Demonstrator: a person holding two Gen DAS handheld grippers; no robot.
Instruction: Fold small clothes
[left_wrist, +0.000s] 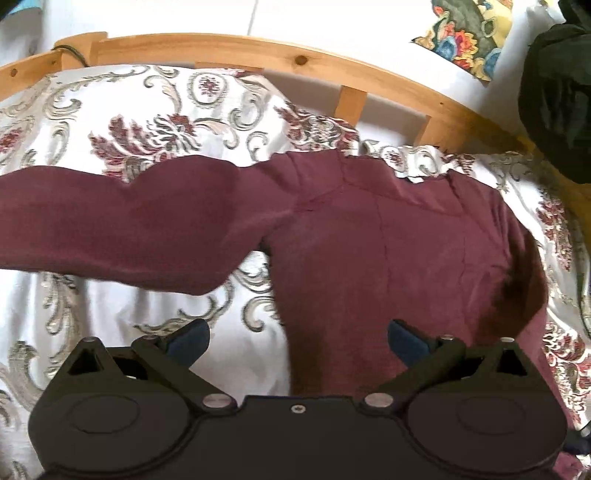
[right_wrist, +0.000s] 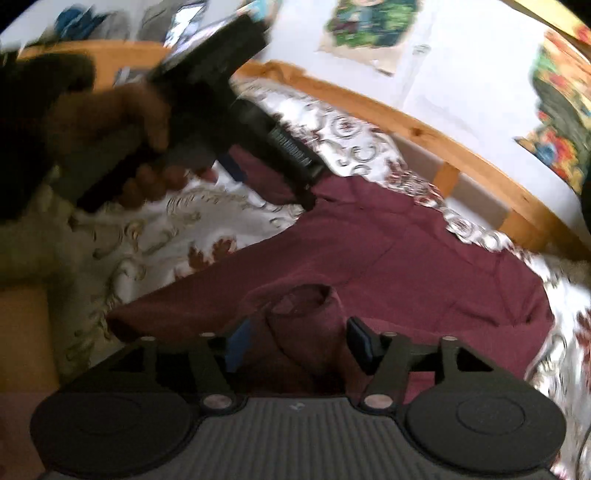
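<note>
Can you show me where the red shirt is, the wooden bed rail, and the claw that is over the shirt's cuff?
red shirt (left_wrist: 406, 251): left wrist view, chest.
wooden bed rail (left_wrist: 229, 50): left wrist view, top bar.
right claw (right_wrist: 301, 341): right wrist view, gap between open fingers, over the cuff.

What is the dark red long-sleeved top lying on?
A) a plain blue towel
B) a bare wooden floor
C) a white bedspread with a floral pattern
C: the dark red long-sleeved top lies spread on the white bedspread with a floral pattern, inside a wooden bed frame.
</note>
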